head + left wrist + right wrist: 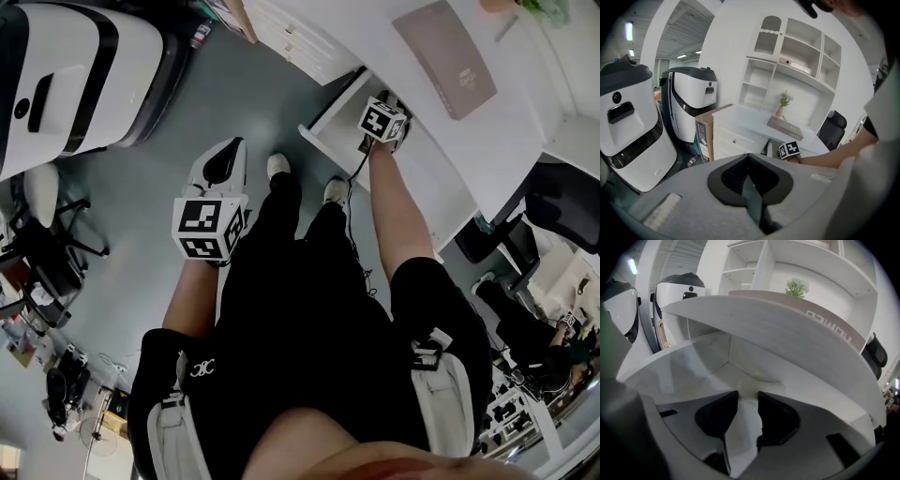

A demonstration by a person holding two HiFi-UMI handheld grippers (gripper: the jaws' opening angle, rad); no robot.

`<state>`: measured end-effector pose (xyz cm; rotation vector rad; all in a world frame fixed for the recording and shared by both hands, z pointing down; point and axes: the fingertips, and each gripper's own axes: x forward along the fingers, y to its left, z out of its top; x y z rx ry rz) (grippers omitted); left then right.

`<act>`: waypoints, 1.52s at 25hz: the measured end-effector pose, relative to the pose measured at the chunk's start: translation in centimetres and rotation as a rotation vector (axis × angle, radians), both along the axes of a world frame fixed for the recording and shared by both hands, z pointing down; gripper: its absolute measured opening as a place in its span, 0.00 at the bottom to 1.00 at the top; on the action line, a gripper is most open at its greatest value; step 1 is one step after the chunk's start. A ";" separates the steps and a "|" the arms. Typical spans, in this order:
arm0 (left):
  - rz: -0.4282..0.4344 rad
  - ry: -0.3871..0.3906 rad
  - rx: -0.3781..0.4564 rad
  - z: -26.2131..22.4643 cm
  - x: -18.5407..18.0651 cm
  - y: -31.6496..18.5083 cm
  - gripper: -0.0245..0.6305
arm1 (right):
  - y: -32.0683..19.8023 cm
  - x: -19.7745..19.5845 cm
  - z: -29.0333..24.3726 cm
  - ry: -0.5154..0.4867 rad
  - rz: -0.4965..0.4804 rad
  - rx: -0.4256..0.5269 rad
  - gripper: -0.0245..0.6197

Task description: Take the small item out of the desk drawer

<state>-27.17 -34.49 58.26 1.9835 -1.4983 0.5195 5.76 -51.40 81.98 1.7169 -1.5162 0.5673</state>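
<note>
The white desk (506, 112) has its drawer (330, 122) pulled out toward me. My right gripper (382, 125) reaches into it, fingertips hidden in the head view. In the right gripper view the drawer floor (693, 366) lies under the desktop, and a small pale flat item (761, 388) lies at the tips of my right gripper (747, 401). The jaws stand apart, with a white gap between the dark pads (776, 416). Whether they touch the item I cannot tell. My left gripper (223, 164) hangs over my left thigh, away from the desk, its jaws (749, 159) together and empty.
Large white machines (75, 66) stand on the floor to the left. A brown book (445, 56) lies on the desktop. A black office chair (562, 206) sits at the right. A cardboard box (705, 136) leans by the desk's drawer unit, under a white shelf hutch (797, 56).
</note>
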 end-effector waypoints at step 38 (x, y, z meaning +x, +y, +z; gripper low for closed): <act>-0.001 -0.004 0.232 -9.9 7.4 1.6 0.06 | 12.3 -5.8 -15.8 -0.349 -0.648 -0.024 0.04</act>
